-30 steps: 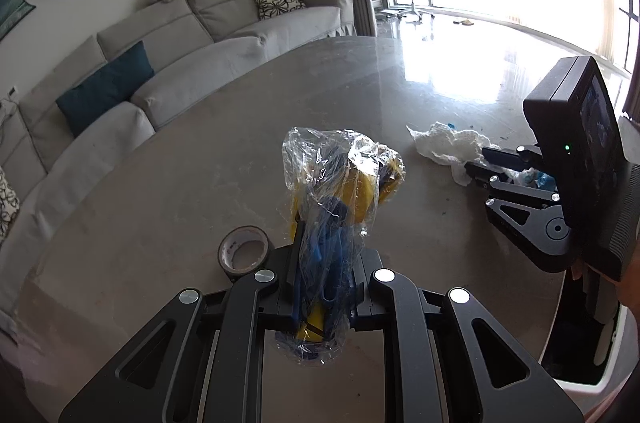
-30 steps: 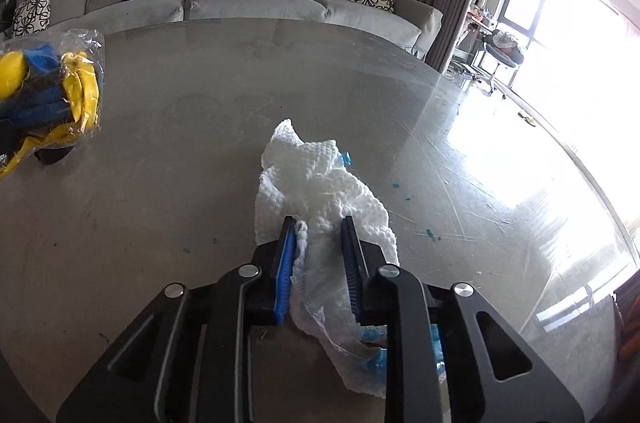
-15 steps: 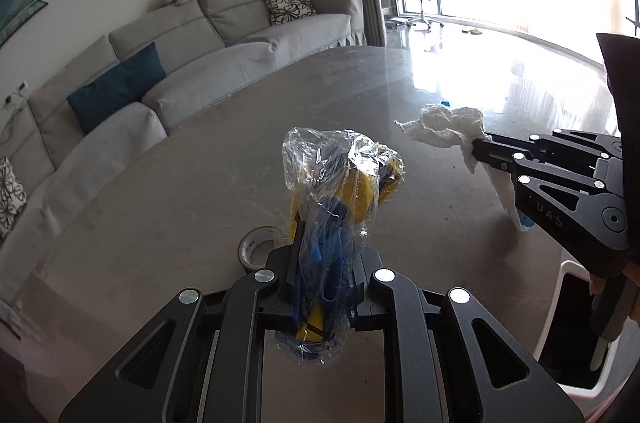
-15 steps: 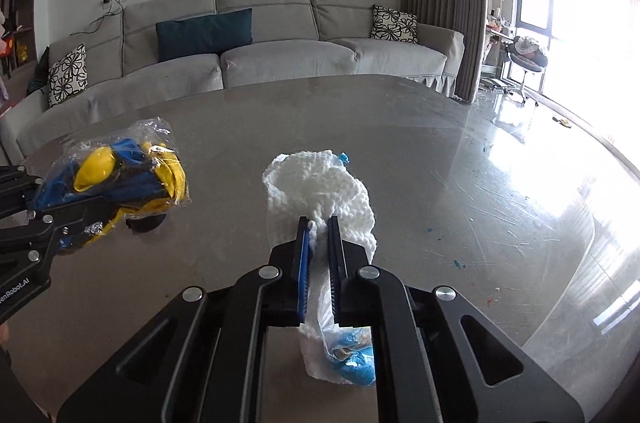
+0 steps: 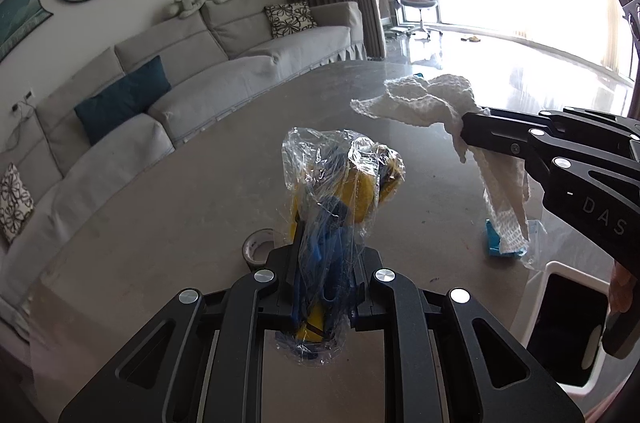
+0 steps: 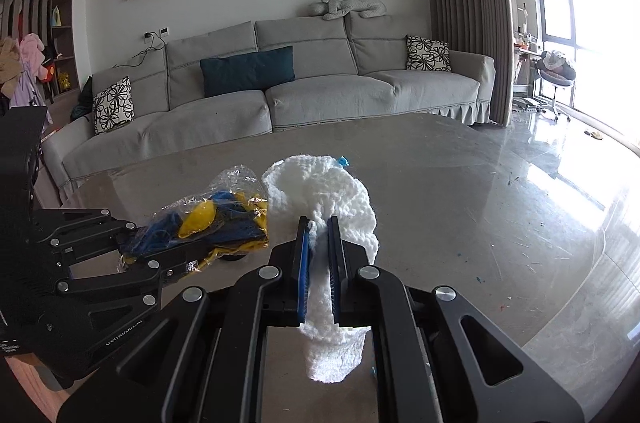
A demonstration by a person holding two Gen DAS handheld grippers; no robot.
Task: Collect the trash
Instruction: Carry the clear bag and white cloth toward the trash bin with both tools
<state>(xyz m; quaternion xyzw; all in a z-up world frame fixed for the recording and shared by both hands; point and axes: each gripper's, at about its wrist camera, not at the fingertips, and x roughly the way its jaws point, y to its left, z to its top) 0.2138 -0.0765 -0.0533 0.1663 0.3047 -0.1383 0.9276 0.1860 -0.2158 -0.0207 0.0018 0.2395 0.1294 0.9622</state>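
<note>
White paper towel (image 6: 324, 207) | long axis upright | clamped between right gripper (image 6: 319, 223) fingers (image 6: 304, 263)

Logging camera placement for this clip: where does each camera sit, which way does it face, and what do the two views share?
Left wrist: sits on the left tongs, looking along them over the table toward sofa and window; its fingers clamp a plastic bag; right tongs, white bin and a bit of a hand at right.
Right wrist: sits on the right tongs, facing the sofa; fingers clamp a paper towel; left tongs at left.
Shared: table, sofa, both tongs, bag, towel.
</note>
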